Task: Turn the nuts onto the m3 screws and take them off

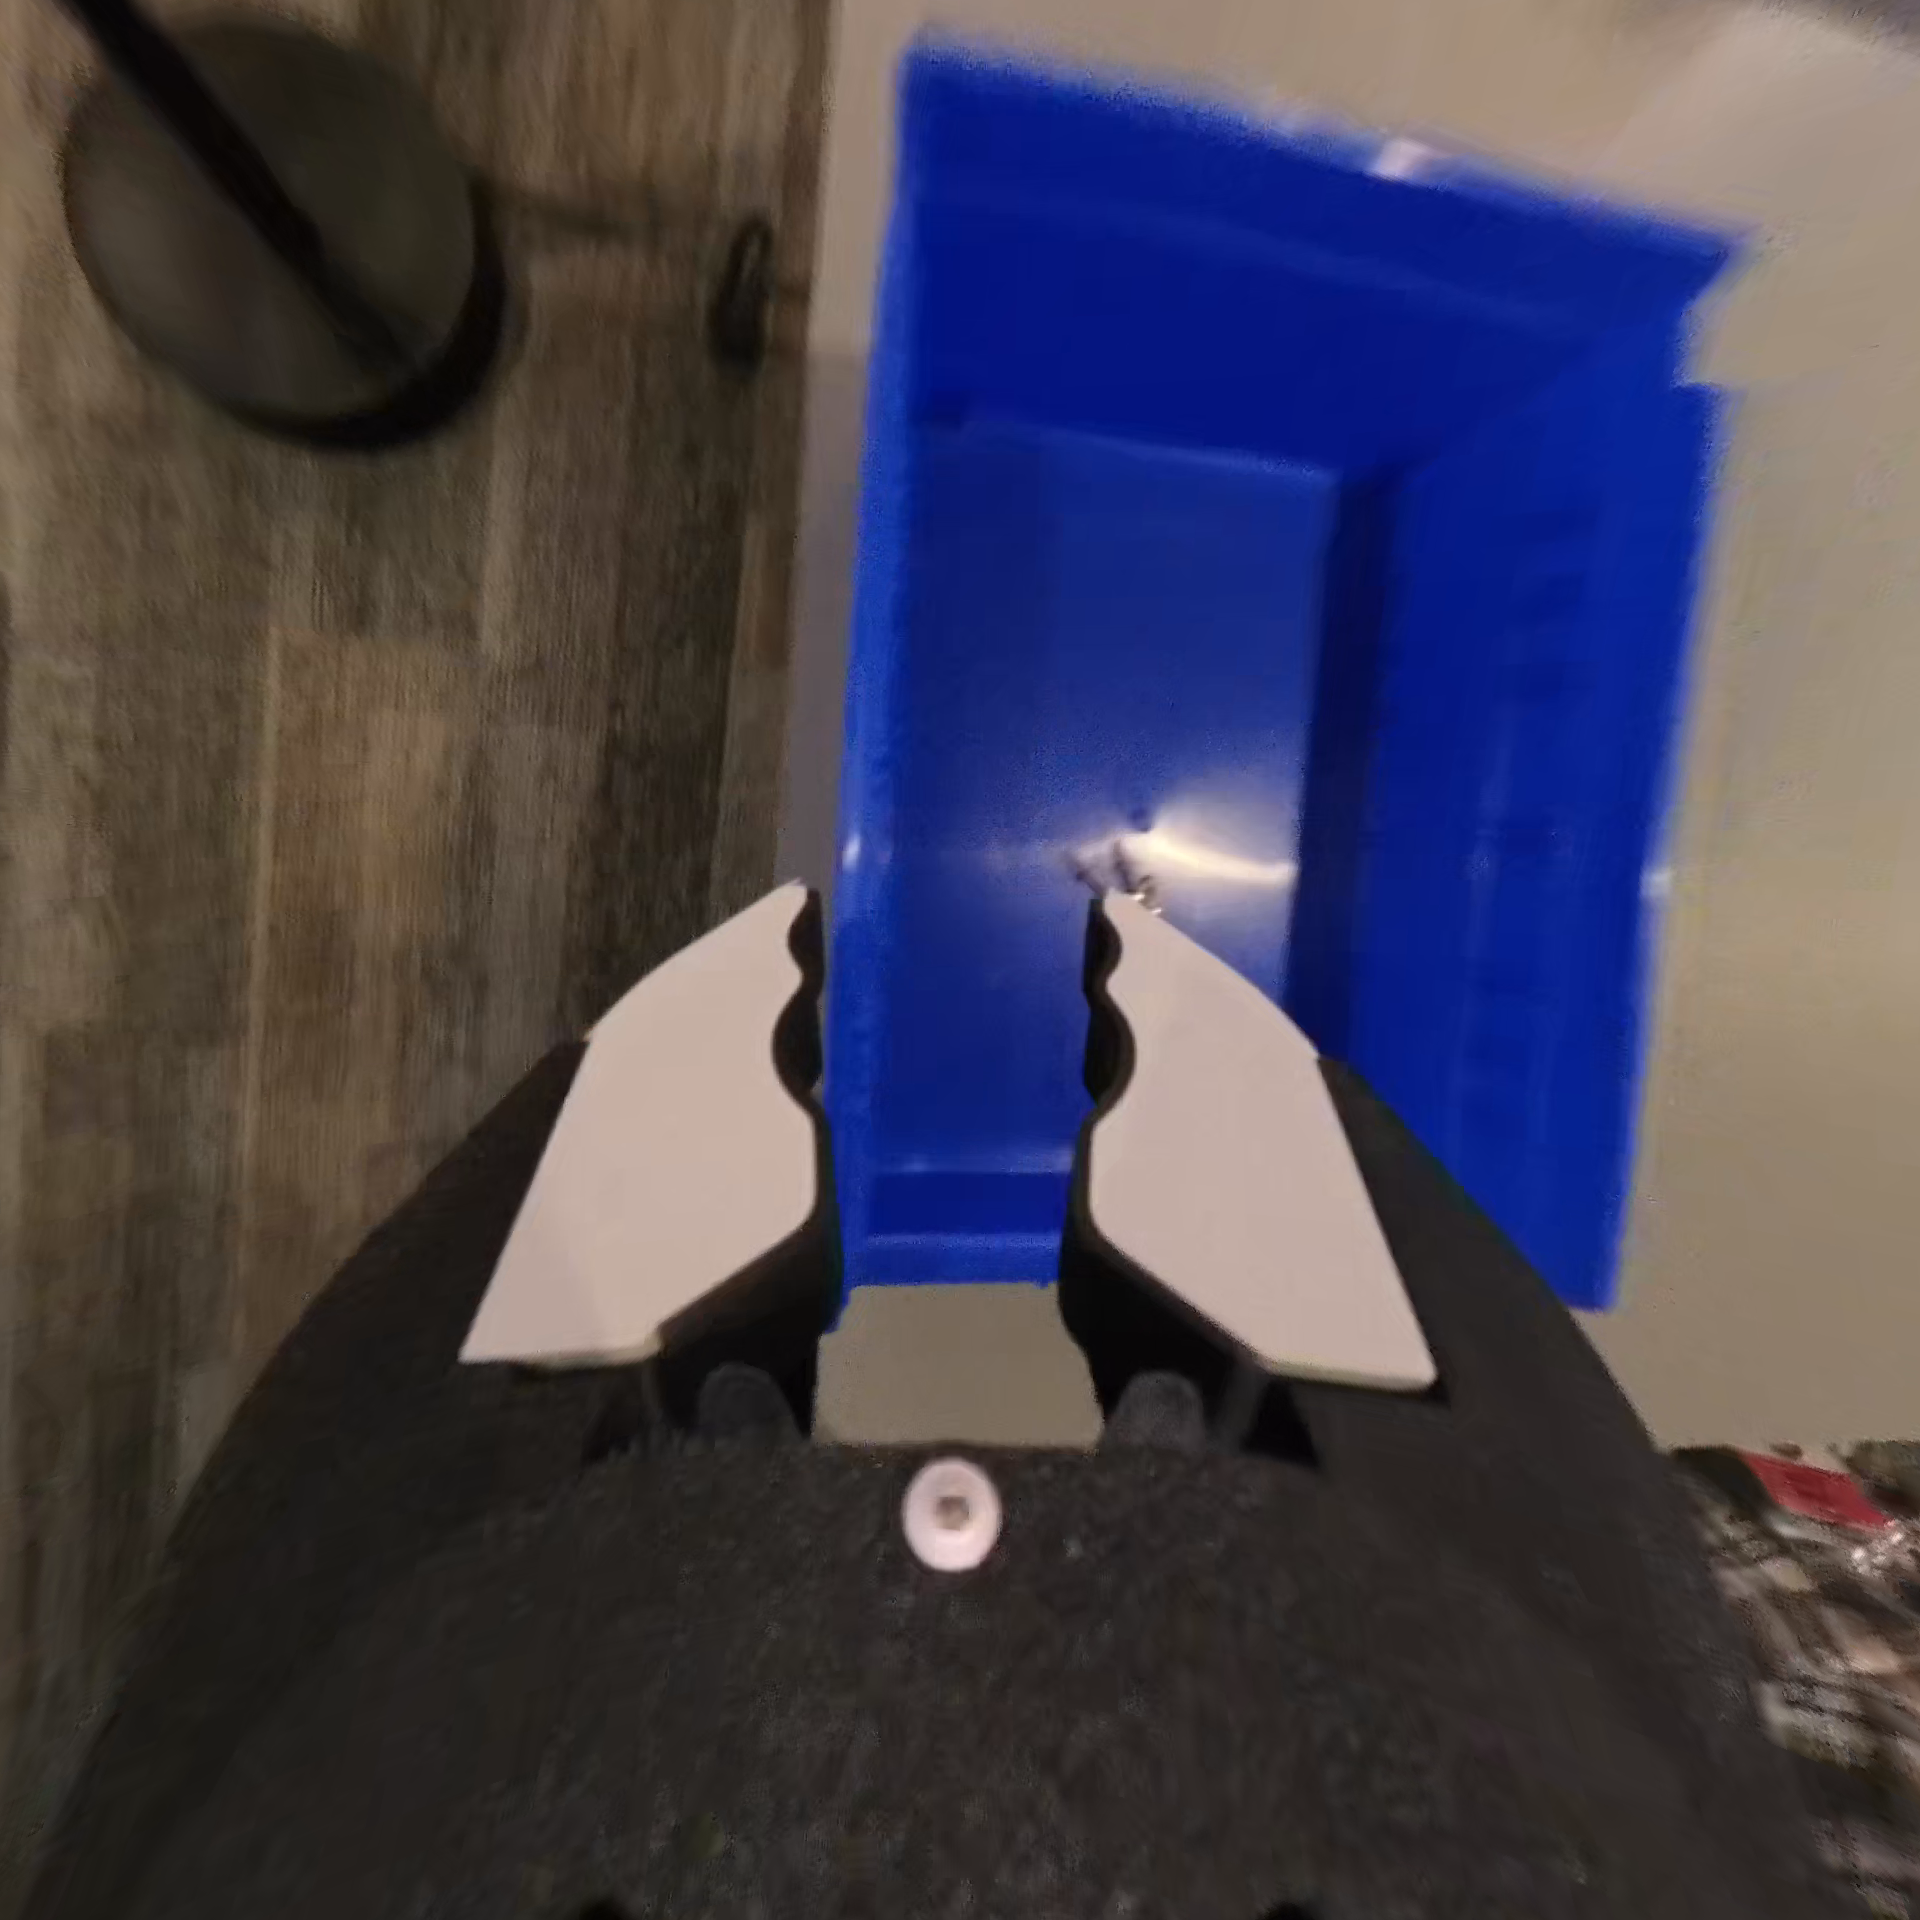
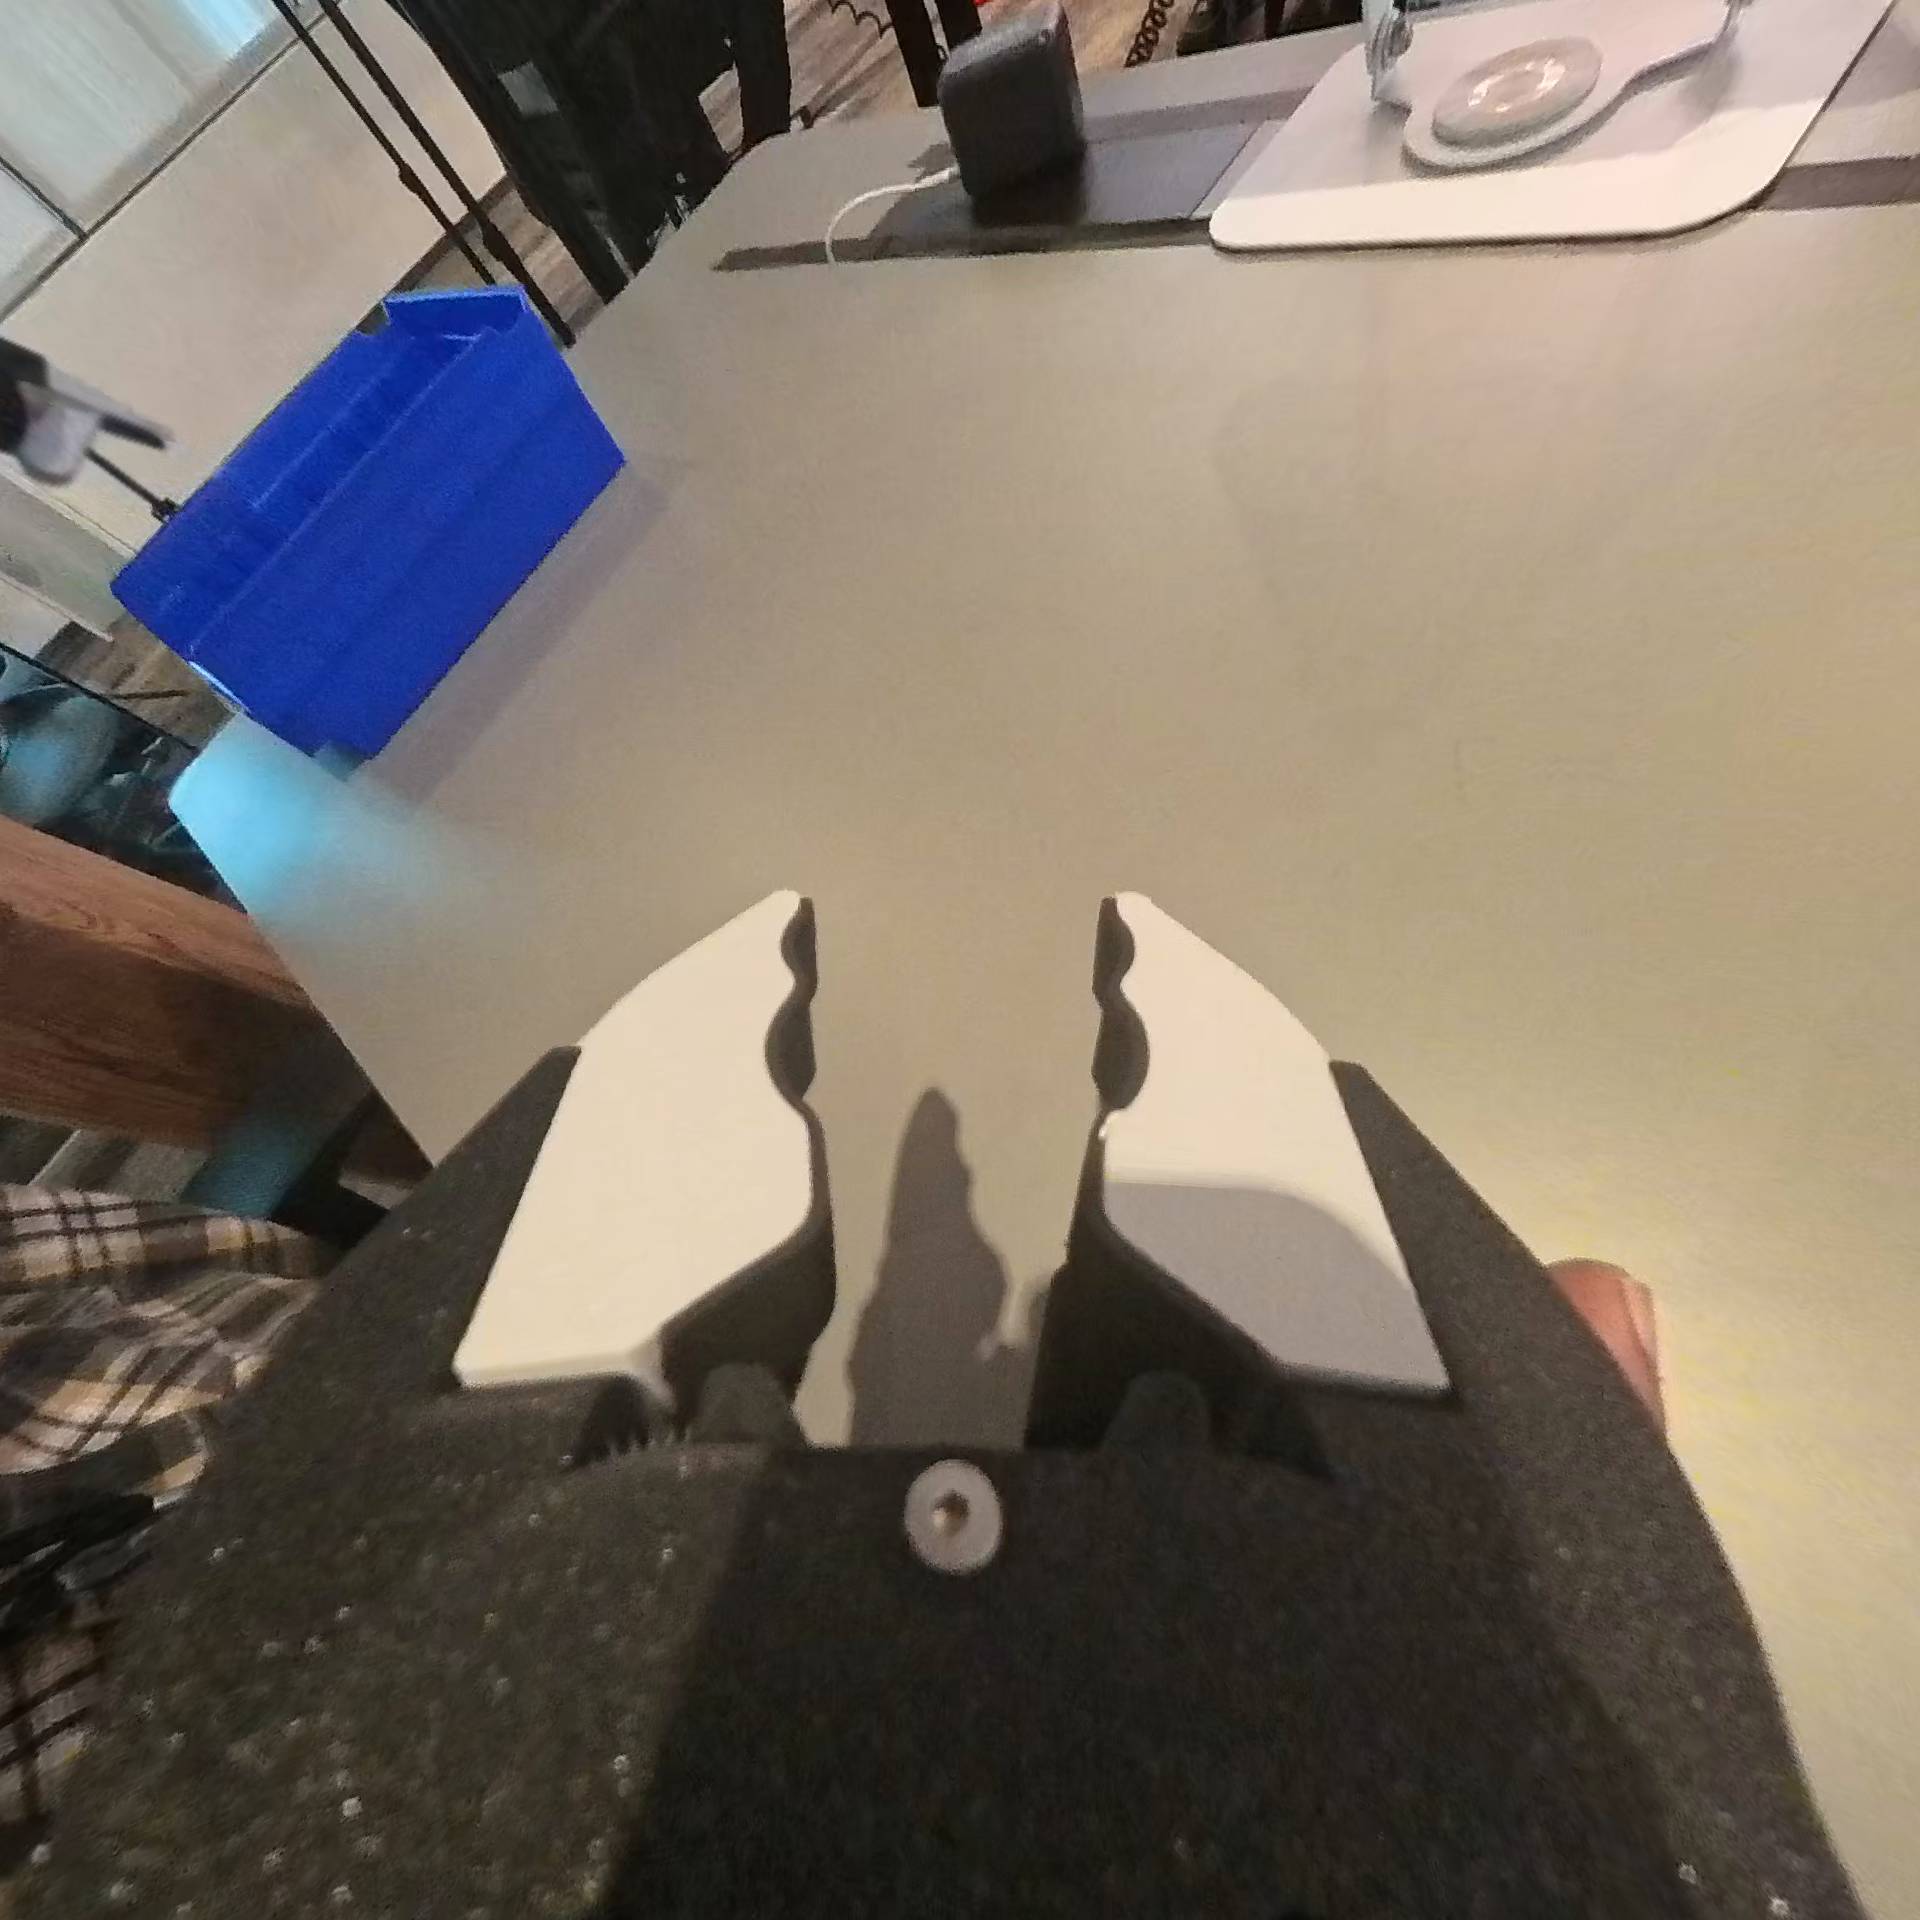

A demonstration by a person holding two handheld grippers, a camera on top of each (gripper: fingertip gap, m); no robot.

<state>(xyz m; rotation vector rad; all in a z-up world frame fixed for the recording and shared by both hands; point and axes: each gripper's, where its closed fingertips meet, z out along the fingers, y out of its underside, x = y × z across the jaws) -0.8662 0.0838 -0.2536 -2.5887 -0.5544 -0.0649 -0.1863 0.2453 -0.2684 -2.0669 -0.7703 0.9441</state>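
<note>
A blue plastic bin (image 1: 1455, 582) stands on the grey table near its left edge. Small metal screws or nuts (image 1: 1114, 868) lie blurred on its floor. My left gripper (image 1: 951, 909) is open and empty, held above the bin's near end, its right fingertip just short of the small parts. In the right wrist view the same bin (image 2: 395, 540) stands at the far left. My right gripper (image 2: 954, 914) is open and empty over bare table (image 2: 1143, 582), well to the right of the bin.
The wooden floor (image 1: 364, 727) and a dark round base (image 1: 270, 249) lie beyond the table's left edge. At the far side stand a dark cube (image 2: 1013, 99) with a white cable and a white mat (image 2: 1538, 156) with a metal stand. A plaid sleeve (image 2: 114, 1309) shows at lower left. Tip to tip, the grippers are about 70 cm apart.
</note>
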